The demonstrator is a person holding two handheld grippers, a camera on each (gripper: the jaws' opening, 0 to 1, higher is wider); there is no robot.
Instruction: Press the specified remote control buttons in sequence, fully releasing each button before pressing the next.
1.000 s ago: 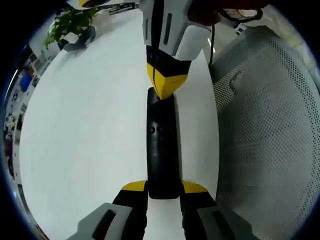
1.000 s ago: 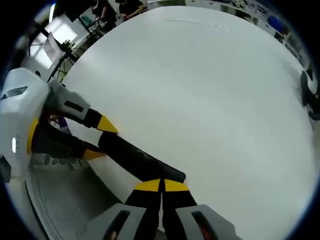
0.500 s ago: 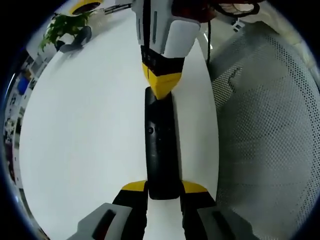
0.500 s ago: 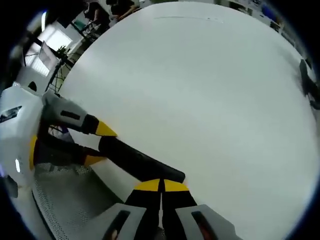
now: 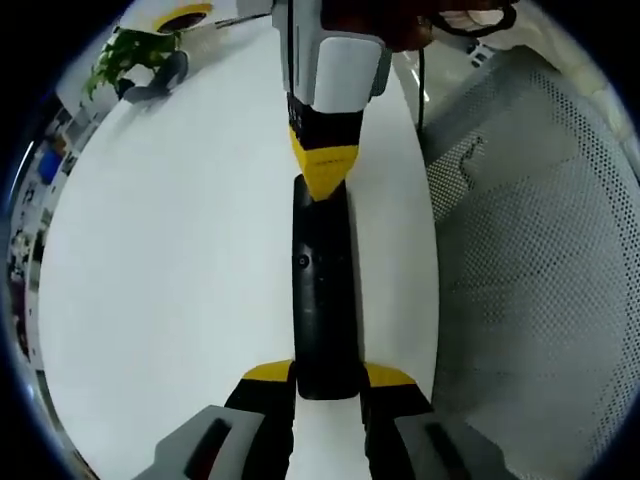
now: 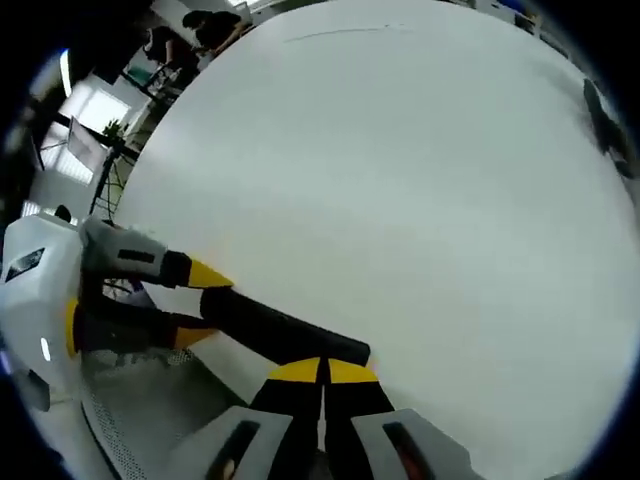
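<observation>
Black remote (image 5: 323,300): lies along the white surface (image 5: 180,260) near its edge.
Left tool (image 5: 328,378): clamps the near end, likely steadying it.
Right tool (image 5: 323,170): tips pinched together on the far end, seemingly pressing.
Beyond: potted plant (image 5: 125,50).

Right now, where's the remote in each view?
Left gripper view: the remote runs up the centre, its near end between the left gripper jaws.
Right gripper view: it lies lower left, slanting from the left gripper towards the shut right gripper.
Shared landmark: the white table.
</observation>
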